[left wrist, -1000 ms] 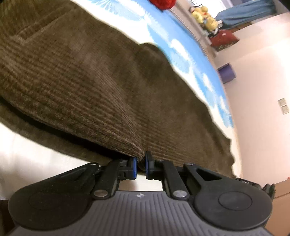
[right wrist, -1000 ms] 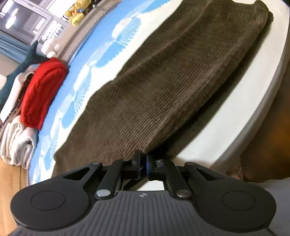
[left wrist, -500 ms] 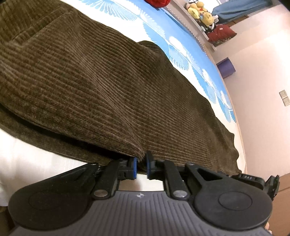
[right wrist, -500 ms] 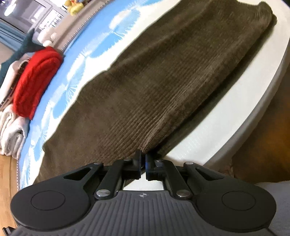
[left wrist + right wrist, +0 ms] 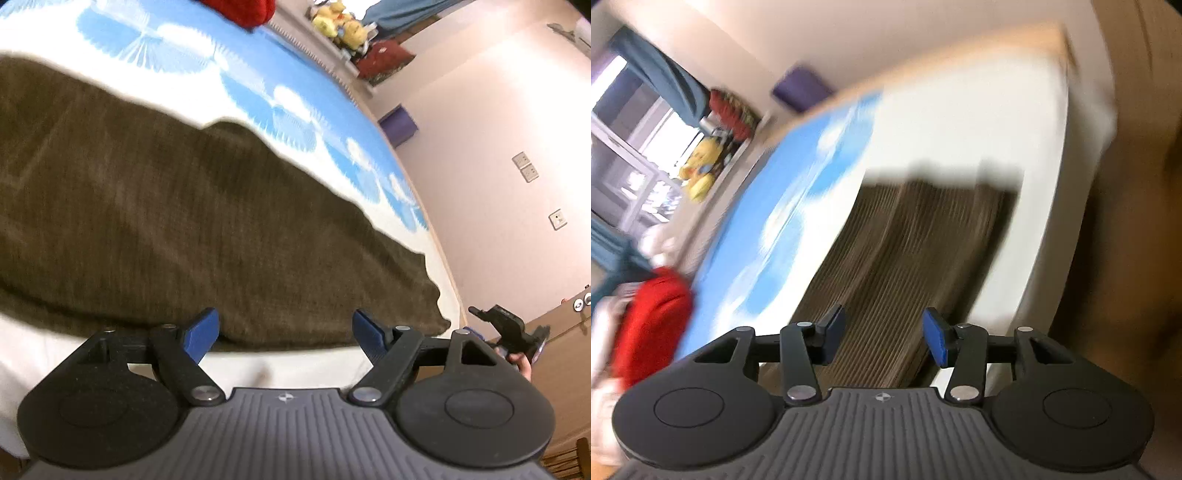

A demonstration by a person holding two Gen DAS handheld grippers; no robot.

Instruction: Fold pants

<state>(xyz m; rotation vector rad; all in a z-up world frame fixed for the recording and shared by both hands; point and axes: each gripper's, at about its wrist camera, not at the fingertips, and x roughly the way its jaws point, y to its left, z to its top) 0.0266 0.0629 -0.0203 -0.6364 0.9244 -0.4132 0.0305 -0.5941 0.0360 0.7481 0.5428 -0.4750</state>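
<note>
Step in hand: letting go after a fold, by the look of it; laying the pants (image 5: 192, 236) down doubled on the bed (image 5: 295, 365).
Pants: lying flat across the bed, filling the left wrist view from 9 o'clock to 4 o'clock; stretching from 6 toward 12 o'clock in the blurred right wrist view; near edge sitting close to the mattress edge.
Left hand-held gripper (image 5: 284, 332): standing with jaws wide apart, having just been opening; hovering just short of the cloth's near edge, nothing between the blue pads (image 5: 201, 334).
Right hand-held gripper (image 5: 882, 338): jaws partly apart, having just been opening; cloth showing beyond the gap, pads not pressing on it; also peeking in at 3 o'clock of the left wrist view, a hand behind it.
Surroundings: red garment (image 5: 652, 325) resting at 9 o'clock of the right wrist view; yellow plush toys (image 5: 334, 24) sitting at 1 o'clock of the left wrist view.
Progress: probably one lengthwise fold done, shortening folds remaining.
Next move: likely calling for regripping at one end, then carrying that end over the other, keeping edges matched.
</note>
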